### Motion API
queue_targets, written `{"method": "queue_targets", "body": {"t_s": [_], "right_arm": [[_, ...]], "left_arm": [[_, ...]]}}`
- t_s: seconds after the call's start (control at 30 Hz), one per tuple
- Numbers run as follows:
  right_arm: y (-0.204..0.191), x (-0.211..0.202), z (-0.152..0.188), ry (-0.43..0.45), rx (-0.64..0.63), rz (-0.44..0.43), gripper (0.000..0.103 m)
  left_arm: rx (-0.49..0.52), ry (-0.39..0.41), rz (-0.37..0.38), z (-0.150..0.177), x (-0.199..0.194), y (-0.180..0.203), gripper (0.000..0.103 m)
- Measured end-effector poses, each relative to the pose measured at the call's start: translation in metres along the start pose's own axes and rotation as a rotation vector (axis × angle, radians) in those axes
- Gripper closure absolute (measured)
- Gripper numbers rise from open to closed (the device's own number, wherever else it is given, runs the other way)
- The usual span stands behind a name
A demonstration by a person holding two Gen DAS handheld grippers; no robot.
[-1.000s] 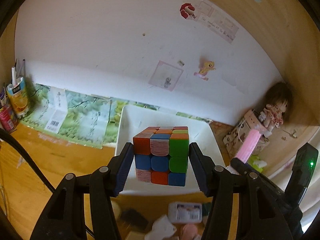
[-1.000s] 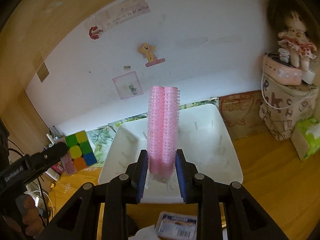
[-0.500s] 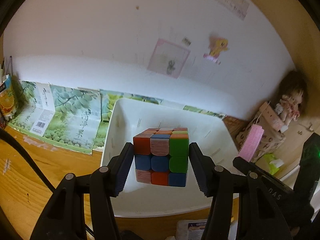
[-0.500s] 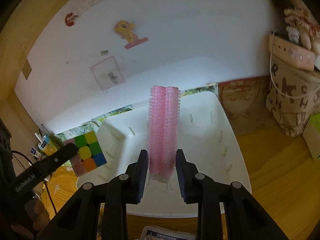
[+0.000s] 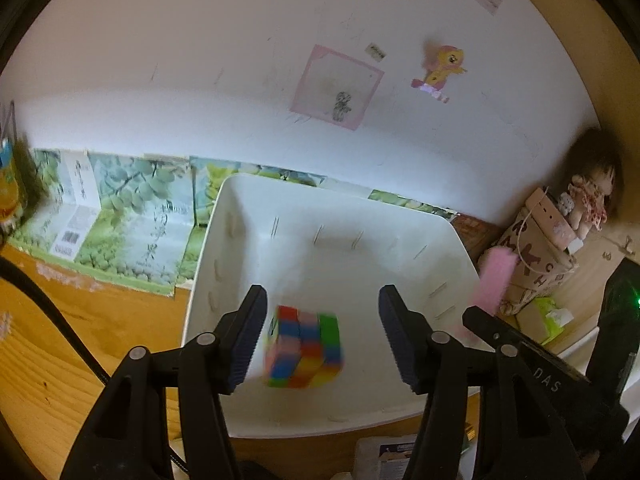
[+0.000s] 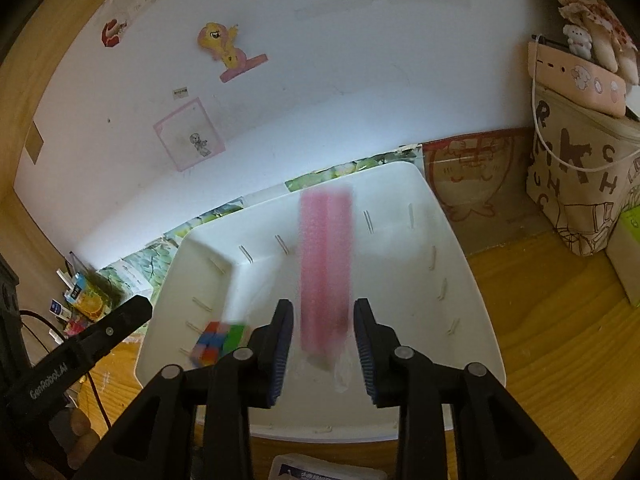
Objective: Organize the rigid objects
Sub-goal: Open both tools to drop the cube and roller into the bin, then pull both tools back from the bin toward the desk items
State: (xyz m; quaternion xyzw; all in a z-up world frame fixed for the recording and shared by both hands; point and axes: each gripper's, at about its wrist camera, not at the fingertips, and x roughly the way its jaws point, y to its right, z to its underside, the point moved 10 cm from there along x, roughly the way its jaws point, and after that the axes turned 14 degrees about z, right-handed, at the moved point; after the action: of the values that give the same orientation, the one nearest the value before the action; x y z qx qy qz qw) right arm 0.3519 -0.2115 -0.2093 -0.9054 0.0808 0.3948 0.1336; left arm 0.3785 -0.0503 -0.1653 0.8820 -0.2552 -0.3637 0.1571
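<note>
— Now that your left gripper [image 5: 322, 336] has spread wide, where's the cube [image 5: 305, 347]?
— Lower centre, loose in the white bin [image 5: 460, 236]; your right gripper [image 6: 323, 344] has released the pink rollers [image 6: 325, 268] too.

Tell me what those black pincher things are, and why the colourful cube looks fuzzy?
A person holds two grabbing sticks, each with a small camera looking along its two fingers. One picture comes from the left tool, the other from the right tool. Both are open over a white bin on a wooden desk. The puzzle cube looks fuzzy because it is moving, let go and dropping into the bin. The pink brush-like thing is blurred between the right tool's open fingers too.
</note>
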Motion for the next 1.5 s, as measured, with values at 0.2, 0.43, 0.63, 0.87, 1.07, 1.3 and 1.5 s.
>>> {"method": "queue_targets", "body": {"t_s": [0.2, 0.43, 0.63, 0.87, 1.07, 1.3, 1.5], "right_arm": [[-0.003, -0.017, -0.007, 0.047, 0.008, -0.010, 0.034], [-0.008, -0.048, -0.014, 0.106, 0.013, -0.029, 0.022], [-0.012, -0.086, -0.018, 0.180, 0.021, -0.045, 0.021], [-0.012, -0.132, -0.019, 0.267, 0.029, -0.043, 0.021], [-0.014, -0.176, -0.012, 0.350, 0.018, -0.031, 0.017], [-0.017, -0.222, 0.013, 0.446, -0.023, 0.014, 0.015], [-0.017, -0.249, 0.042, 0.489, 0.004, 0.068, 0.010]], "left_arm": [[0.000, 0.027, 0.000, -0.005, -0.012, 0.005, 0.024], [0.037, 0.087, -0.005, -0.017, -0.041, 0.015, 0.020], [0.081, 0.128, 0.026, -0.022, -0.068, 0.034, 0.019], [0.121, 0.186, 0.084, -0.022, -0.101, 0.059, 0.019], [0.161, 0.241, 0.113, -0.020, -0.138, 0.077, 0.019], [0.184, 0.281, 0.143, -0.010, -0.178, 0.085, 0.019], [0.182, 0.273, 0.132, 0.015, -0.209, 0.080, 0.019]]}}
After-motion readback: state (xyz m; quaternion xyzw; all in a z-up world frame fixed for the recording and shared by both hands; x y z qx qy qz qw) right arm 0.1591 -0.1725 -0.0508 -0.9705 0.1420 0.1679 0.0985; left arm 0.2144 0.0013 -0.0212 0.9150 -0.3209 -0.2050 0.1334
